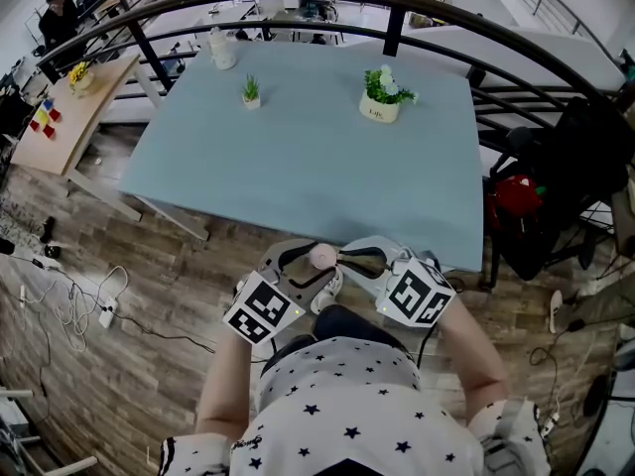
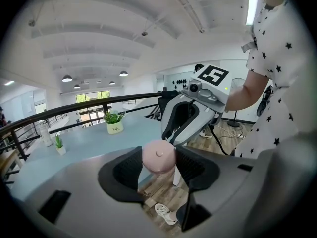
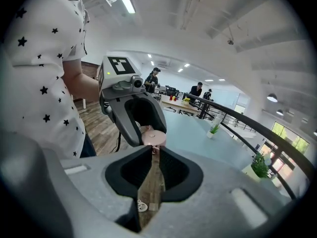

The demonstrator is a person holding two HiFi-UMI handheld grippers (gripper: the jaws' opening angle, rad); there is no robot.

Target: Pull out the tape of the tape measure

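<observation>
Now your left gripper (image 2: 157, 158) clamps the round pink tape measure (image 1: 322, 256) at the table's (image 1: 298, 167) 6 o'clock edge, its flat face turned up to you. Your right gripper (image 3: 152, 150), with only a narrow gap between the jaws, meets it at 3 o'clock.

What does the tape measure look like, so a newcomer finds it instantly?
Find the light blue table; just off its near edge the left claw and right claw meet. The tape measure is the small round case clamped in the left one. Its pale pink stands out against the grey-and-black claws.
</observation>
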